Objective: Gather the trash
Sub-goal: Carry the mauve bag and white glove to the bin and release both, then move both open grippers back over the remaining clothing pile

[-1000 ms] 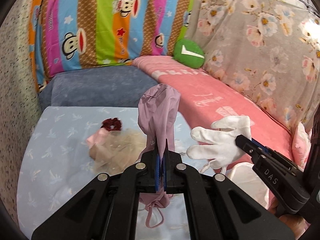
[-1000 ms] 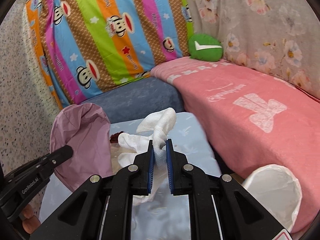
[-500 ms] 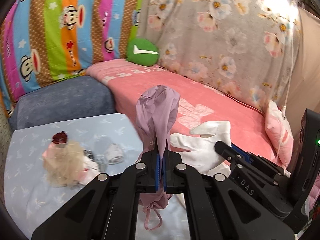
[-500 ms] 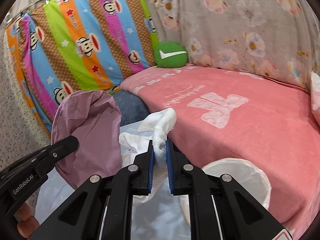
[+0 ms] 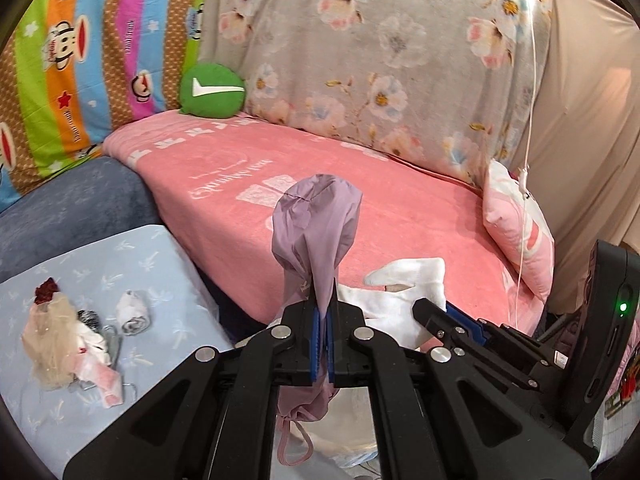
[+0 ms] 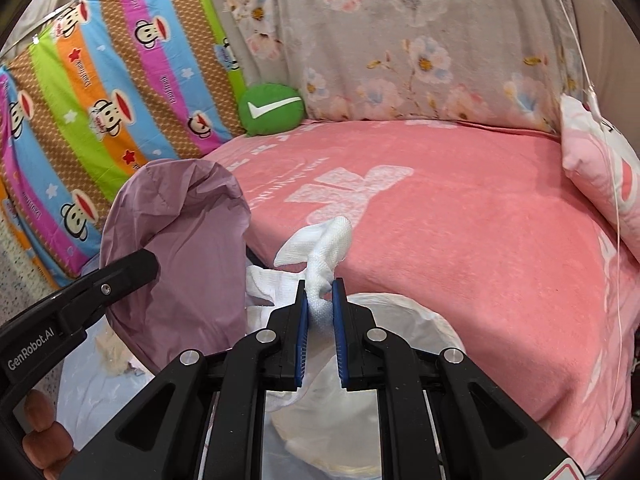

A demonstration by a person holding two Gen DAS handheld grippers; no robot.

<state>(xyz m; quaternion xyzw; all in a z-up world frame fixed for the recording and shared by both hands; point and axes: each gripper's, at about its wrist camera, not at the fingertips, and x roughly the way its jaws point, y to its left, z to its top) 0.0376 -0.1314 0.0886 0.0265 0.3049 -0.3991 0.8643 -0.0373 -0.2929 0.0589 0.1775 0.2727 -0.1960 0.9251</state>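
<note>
Two pieces of trash are being carried at once, one in each gripper. The left gripper (image 5: 323, 344) is pinching a limp mauve cloth cap (image 5: 316, 236), its jaws closed tight on the gathered fabric so that the cap is standing up above them and its elastic edge is dangling below. The right gripper (image 6: 320, 320) is clamping a white knitted glove (image 6: 324, 256), jaws narrowed onto a bunched fold of it, the rest of the glove hanging loose to the left.

Both items are hovering in the air beside the pink bed (image 6: 460, 220), and directly under the right gripper's jaws a bin lined with a white bag (image 6: 400, 320) is showing its open mouth. The step in hand looks like the transfer to the bin, not the picking.

More trash is lying on the pale blue counter (image 5: 168, 264): a beige fluffy heap (image 5: 52, 344) and a small grey-white bundle (image 5: 134, 314).

What comes next is probably bringing each held piece squarely over the bag's opening, lowering a little, and then parting the jaws. The cap is light and floppy and may be clinging to the pads, so it may need a small shake.
</note>
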